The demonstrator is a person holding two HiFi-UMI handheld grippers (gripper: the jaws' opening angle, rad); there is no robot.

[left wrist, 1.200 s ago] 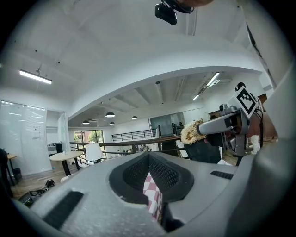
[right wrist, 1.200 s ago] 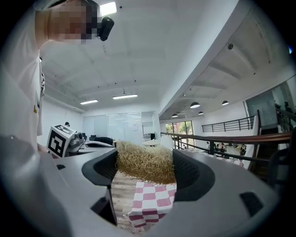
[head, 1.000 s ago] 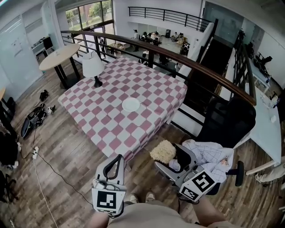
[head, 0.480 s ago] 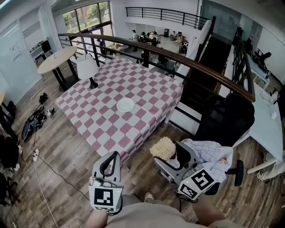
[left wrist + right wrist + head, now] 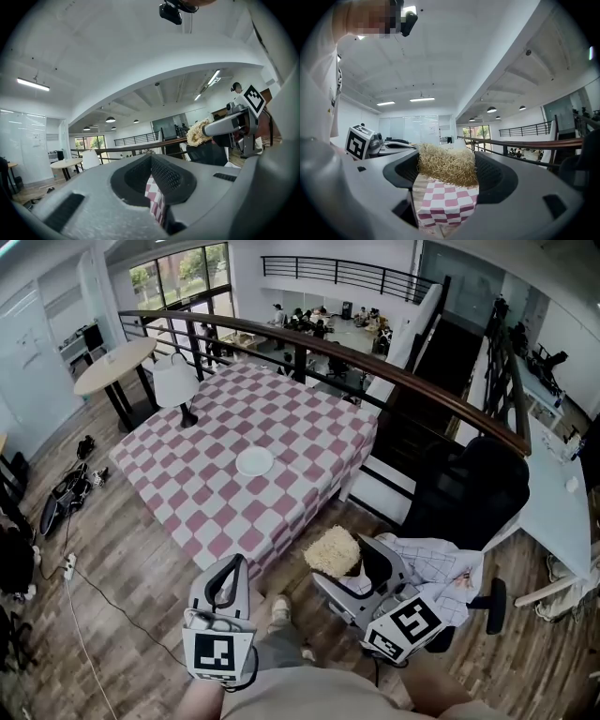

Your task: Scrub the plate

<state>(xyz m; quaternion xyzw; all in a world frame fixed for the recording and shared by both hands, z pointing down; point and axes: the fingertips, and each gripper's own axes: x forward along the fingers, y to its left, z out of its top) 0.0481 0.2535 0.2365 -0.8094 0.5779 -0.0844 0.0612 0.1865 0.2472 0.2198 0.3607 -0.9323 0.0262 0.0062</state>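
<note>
Scrubber ready, plate well ahead

Right tool is clamped on a straw-coloured scrubber; left tool is all but closed, empty. The white plate sits mid-tabletop, well apart from both. Best to step in, steady its rim, then scrub.

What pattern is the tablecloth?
The tablecloth has red-and-white checks, clearest in the head view.

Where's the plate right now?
Head view, centre-left: the plate lies midway on the checkered table, right of the lamp, beyond the scrubber in the right gripper.
</note>
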